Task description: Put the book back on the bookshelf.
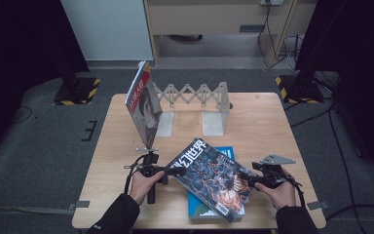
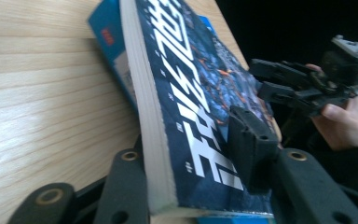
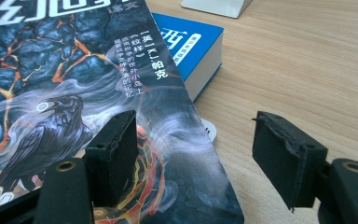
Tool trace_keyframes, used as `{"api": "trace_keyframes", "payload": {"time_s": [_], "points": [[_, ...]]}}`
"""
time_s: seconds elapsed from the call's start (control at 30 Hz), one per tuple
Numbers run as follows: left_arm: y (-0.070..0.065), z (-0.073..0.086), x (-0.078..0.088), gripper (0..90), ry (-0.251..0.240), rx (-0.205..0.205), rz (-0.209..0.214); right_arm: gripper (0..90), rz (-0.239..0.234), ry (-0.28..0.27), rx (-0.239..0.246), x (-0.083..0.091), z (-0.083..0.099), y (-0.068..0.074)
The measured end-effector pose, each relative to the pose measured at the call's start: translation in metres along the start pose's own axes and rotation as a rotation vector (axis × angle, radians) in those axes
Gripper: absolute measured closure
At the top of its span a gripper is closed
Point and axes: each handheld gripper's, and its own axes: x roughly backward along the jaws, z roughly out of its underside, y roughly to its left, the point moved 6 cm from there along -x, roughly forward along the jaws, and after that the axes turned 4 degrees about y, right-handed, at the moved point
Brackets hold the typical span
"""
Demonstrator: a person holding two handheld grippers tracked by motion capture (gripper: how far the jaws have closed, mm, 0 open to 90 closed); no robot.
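Observation:
A dark magazine [image 1: 209,178] with a lava-and-raven cover and white Chinese title lies slanted on a blue book [image 1: 226,152] near the table's front edge. My left gripper [image 1: 173,171] is shut on the magazine's left edge. In the left gripper view one pad presses on the cover [image 2: 191,93] and the other jaw sits under the page block, with my left gripper [image 2: 189,140] around it. My right gripper [image 1: 246,178] stands open at the magazine's right edge. In the right gripper view one pad hovers over the cover [image 3: 74,93] and the other over bare wood, with my right gripper [image 3: 196,130] apart from it.
A second magazine [image 1: 143,105] with a red spine stands tilted against a white expanding rack [image 1: 195,95] at the back of the wooden table [image 1: 263,122]. The blue book [image 3: 191,42] juts out from under the dark magazine. Black stands flank the table on the floor.

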Motion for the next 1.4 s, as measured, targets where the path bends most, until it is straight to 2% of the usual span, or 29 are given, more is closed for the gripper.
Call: {"api": "trace_keyframes", "payload": {"time_s": [0.17,0.33,0.47,0.6,0.83,1.07,1.3,1.4], "points": [[-0.016,-0.005,0.005,67.7,-0.021,-0.027,0.019,30.9,-0.002,0.001,-0.001,0.000,0.001,-0.001],[-0.033,-0.012,0.009,71.1,-0.039,-0.035,0.000,30.8,-0.005,0.001,-0.011,0.000,0.000,-0.002],[-0.045,-0.016,0.013,73.5,-0.055,-0.027,-0.014,30.8,0.014,-0.005,-0.007,0.003,0.001,-0.007],[-0.053,-0.022,0.020,75.5,-0.075,-0.020,-0.031,30.4,0.040,-0.020,-0.026,0.008,0.001,-0.016],[-0.066,-0.038,0.039,79.8,-0.120,-0.015,-0.030,29.8,0.072,-0.009,-0.039,0.010,0.004,-0.026],[-0.080,-0.051,0.051,81.5,-0.120,-0.051,-0.049,29.9,0.095,0.001,-0.039,0.012,0.006,-0.034],[-0.096,-0.064,0.063,81.7,-0.162,-0.084,-0.041,30.0,0.119,0.001,-0.052,0.014,0.008,-0.042],[-0.106,-0.072,0.071,81.8,-0.178,-0.120,-0.065,30.1,0.135,0.007,-0.052,0.015,0.010,-0.047]]}}
